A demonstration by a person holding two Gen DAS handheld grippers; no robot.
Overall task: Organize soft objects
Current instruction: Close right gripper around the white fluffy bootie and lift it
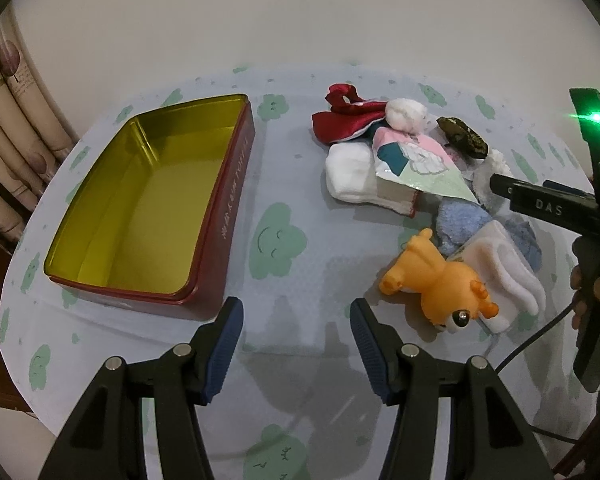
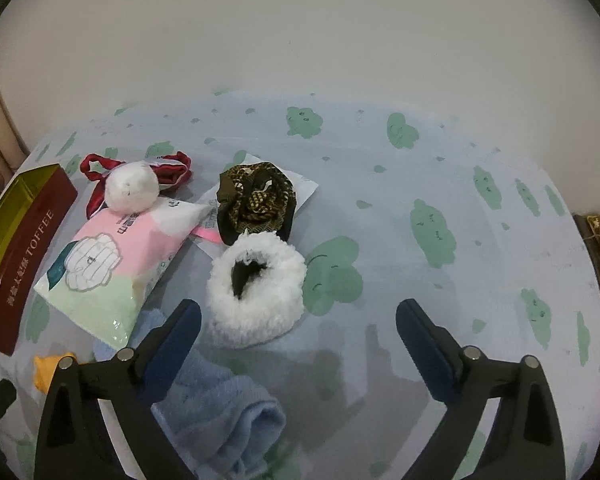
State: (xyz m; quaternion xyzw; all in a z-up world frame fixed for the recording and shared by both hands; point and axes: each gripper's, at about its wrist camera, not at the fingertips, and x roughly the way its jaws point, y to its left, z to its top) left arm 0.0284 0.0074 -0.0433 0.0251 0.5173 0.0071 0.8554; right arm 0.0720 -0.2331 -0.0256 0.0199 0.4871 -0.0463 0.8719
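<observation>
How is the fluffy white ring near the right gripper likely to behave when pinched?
The fluffy white ring looks like plush pile, so it would probably squash and feel light. Its open centre suggests it may flop or fold. Lying flat on the tablecloth, it seems unlikely to roll.

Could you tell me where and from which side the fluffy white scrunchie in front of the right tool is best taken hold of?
Probably the near band of the fluffy white scrunchie, taken from above: it lies flat as a ring with an open dark centre, so one finger can drop into the hole and the other outside. The right tool stands open just short of it, and that near side is clear of the patterned scrunchie.
</observation>
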